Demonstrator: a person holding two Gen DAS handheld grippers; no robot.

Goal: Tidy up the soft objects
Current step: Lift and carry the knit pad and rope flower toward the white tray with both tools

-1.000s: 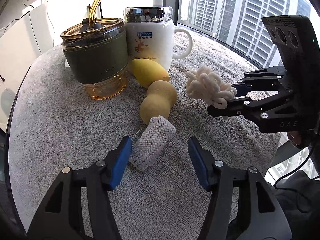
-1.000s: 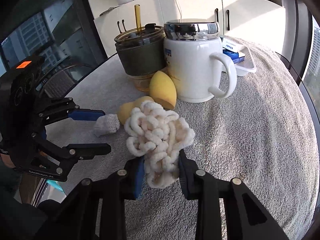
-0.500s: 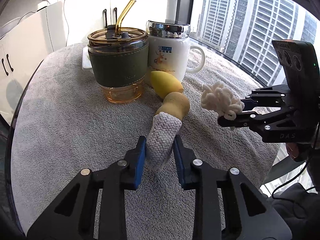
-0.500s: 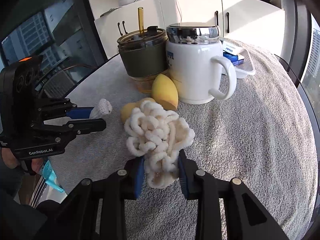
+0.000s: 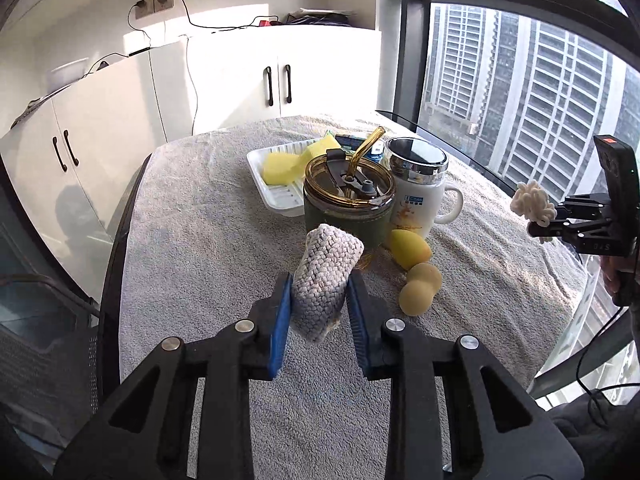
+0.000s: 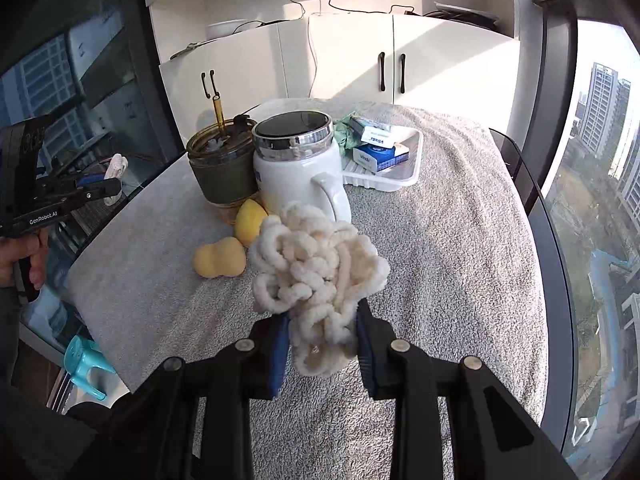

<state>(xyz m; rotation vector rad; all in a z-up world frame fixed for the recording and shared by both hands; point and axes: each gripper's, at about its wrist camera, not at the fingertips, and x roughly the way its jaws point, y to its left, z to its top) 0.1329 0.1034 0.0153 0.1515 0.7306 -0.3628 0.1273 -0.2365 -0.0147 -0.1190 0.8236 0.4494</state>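
Observation:
My left gripper [image 5: 320,308] is shut on a grey braided knit roll [image 5: 324,276] and holds it above the towel-covered table. My right gripper [image 6: 320,344] is shut on a cream loopy yarn puff [image 6: 316,268], also lifted; the puff shows in the left wrist view [image 5: 532,204]. A yellow egg-shaped sponge [image 5: 410,243] and a tan gourd-shaped sponge [image 5: 418,289] lie on the towel in front of the cups. A white tray [image 5: 280,196] behind the cups holds yellow sponges [image 5: 280,168].
A glass tumbler with green sleeve and straw [image 5: 346,204] and a white lidded mug [image 5: 418,192] stand mid-table. The tray's far end [image 6: 412,160] holds blue tissue packs [image 6: 378,152]. White cabinets stand behind; windows at the right. The table edge is close on the left.
Both grippers have risen well above the table with their objects. The left one closed on the knit roll and lifted it off the towel. The tray has come into view.

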